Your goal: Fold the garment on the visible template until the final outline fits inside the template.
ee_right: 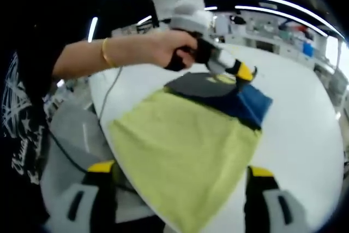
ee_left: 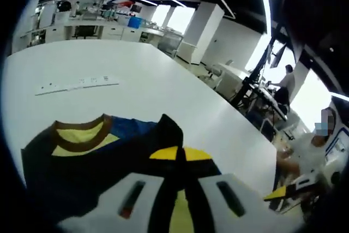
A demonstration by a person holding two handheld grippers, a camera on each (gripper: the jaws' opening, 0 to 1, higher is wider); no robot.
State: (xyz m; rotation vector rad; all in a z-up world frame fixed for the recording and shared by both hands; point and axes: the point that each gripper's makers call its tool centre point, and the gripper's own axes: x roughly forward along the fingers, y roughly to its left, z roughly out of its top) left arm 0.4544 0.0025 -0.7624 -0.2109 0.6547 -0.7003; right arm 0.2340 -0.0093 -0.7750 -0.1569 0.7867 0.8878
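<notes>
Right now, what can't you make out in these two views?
- Fold template: cannot be made out on the white table in either view.
- Yellow and navy garment: near hem cut off by the right gripper view's bottom edge.
- Left gripper: jaws shut on cloth; the pinched part is hidden.
- White strip: too small to identify, left gripper view.

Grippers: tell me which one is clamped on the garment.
The left gripper, held in the person's hand, pinches the garment at its dark collar end. The right gripper stands open, jaws apart around the yellow hem.
</notes>
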